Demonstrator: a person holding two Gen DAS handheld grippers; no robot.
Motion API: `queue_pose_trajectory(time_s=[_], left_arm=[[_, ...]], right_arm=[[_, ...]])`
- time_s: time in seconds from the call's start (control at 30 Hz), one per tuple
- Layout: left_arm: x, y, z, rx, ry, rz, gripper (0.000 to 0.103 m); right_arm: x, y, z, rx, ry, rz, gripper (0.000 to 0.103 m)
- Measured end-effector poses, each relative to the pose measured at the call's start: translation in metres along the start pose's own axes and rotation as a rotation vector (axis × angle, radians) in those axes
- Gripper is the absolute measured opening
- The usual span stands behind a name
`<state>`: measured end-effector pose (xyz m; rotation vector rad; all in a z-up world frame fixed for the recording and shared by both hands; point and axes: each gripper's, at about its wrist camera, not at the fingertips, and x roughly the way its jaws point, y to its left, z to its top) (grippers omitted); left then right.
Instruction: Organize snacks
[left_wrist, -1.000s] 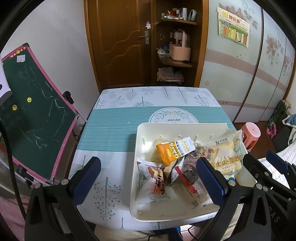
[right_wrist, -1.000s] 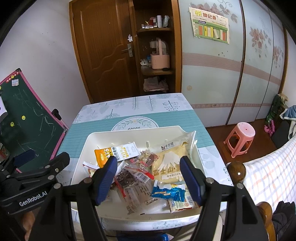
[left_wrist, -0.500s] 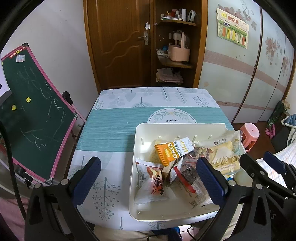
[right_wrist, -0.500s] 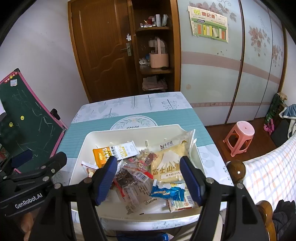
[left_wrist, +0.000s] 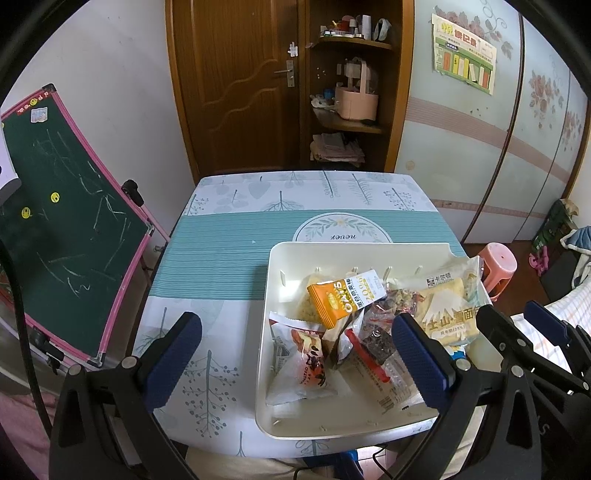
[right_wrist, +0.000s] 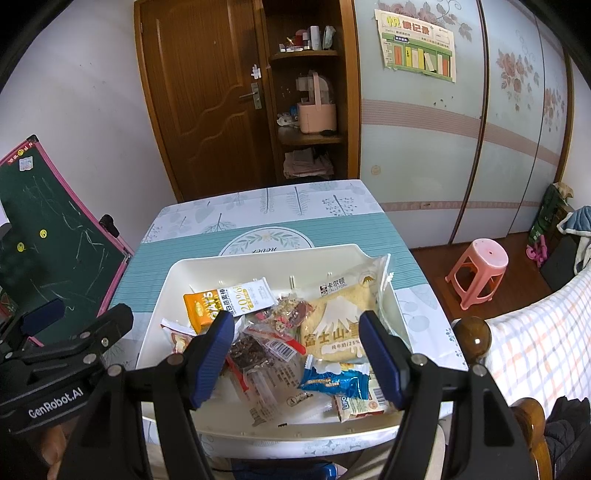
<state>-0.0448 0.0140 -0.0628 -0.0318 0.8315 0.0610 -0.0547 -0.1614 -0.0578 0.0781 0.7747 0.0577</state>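
- The white tray (right_wrist: 177, 280) stands on the table (left_wrist: 221, 266), near its front edge, and it holds all the snack packets.
- The orange oats packet (right_wrist: 229, 299) leans near the back wall of the tray; the large Fuji bread bag (right_wrist: 340, 325) lies at the right side.
- The left gripper (left_wrist: 295, 358) hangs above the tray's left rim, its jaws wide apart and holding nothing.
- The right gripper (right_wrist: 299, 365) is over the middle packets, also spread and empty.
- A blue wrapper (right_wrist: 332, 382) lies near the front right corner.

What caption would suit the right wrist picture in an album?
Open right gripper hovering over a white tray of mixed snack packets on a leaf-patterned table.
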Motion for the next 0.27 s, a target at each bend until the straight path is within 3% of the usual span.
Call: queue_pose_trajectory(time_s=[0.27], left_arm=[[-0.0009,-0.0005,-0.0004,0.002,-0.006,0.0,0.102]], right_arm=[[-0.0002,-0.0011,-0.0001,-0.001,0.0,-0.001,0.071]])
